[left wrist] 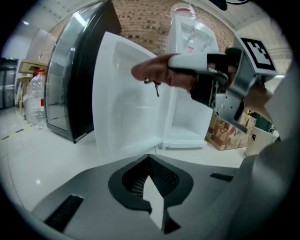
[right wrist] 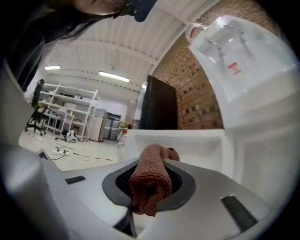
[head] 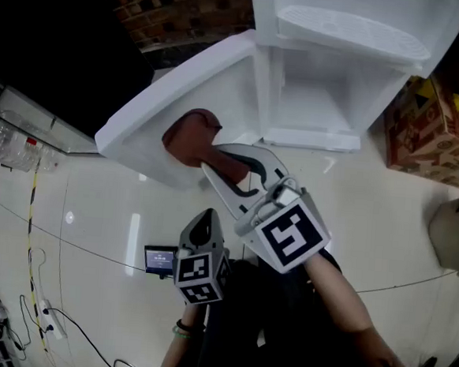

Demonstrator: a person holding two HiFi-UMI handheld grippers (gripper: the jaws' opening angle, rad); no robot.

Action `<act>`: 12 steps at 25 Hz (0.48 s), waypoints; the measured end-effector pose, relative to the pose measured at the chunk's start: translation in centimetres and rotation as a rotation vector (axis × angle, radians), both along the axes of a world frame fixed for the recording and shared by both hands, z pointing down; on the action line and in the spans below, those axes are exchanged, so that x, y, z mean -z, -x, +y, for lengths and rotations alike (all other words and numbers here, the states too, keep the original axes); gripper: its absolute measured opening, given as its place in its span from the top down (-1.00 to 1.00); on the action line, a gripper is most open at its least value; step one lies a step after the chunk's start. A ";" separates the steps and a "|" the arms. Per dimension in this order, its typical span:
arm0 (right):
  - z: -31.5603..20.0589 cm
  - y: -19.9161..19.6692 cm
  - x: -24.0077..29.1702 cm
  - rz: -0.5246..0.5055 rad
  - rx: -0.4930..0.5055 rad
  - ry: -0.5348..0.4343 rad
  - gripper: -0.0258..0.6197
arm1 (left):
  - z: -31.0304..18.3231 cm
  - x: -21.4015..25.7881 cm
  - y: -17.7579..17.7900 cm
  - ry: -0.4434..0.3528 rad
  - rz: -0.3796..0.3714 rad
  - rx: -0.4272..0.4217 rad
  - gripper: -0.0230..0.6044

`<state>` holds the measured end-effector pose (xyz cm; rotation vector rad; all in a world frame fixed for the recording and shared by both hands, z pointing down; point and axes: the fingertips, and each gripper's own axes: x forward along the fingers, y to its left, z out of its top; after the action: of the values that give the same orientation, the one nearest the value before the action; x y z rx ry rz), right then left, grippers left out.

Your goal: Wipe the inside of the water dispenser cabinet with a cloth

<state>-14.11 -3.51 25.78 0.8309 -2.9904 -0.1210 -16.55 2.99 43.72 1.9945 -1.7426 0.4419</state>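
The white water dispenser cabinet [head: 315, 98] stands on a glossy pale floor [head: 369, 213] with its door [head: 164, 110] swung wide to the left. The right hand-held gripper [head: 211, 160] is clamped on a folded reddish-brown cloth [head: 192, 136], whose bunched end lies against the inner face of the door, left of the cabinet opening. The left hand-held gripper [head: 205, 215] hangs nearer the person, well short of the door, with its jaws closed and nothing between them.

A brick wall [head: 180, 9] runs behind the dispenser, and printed cardboard boxes [head: 423, 138] sit on the floor to its right. To the left stand a black appliance with a glass front [left wrist: 75, 79] and plastic bottles [left wrist: 35, 98]. Cables [head: 38, 306] trail across the near left floor. Farther into the room are white shelving racks [right wrist: 65, 112] under tube lights [right wrist: 115, 76].
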 end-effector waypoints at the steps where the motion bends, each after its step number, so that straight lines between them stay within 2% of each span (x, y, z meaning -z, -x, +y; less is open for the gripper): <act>1: 0.6 1.3 1.1 -0.008 0.041 -0.044 0.69 | 0.1 0.1 0.4 0.003 -0.004 0.006 0.96; 3: 1.5 3.5 2.8 -0.018 0.107 -0.118 0.69 | 0.3 0.3 1.0 0.005 -0.012 0.011 0.96; 6: 1.9 5.2 2.7 0.018 0.139 -0.174 0.69 | 0.3 0.6 0.9 -0.001 -0.026 -0.001 0.96; 9: 1.3 5.4 1.1 0.086 0.132 -0.218 0.69 | 0.3 0.5 0.9 -0.002 -0.033 -0.011 0.96; 12: -1.0 3.8 0.4 0.088 0.066 -0.207 0.69 | 0.4 0.2 1.1 0.006 -0.029 -0.007 0.96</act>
<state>-17.86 -4.54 25.40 0.7215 -2.9581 -0.4632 -17.63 3.39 43.49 2.0003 -1.7498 0.4795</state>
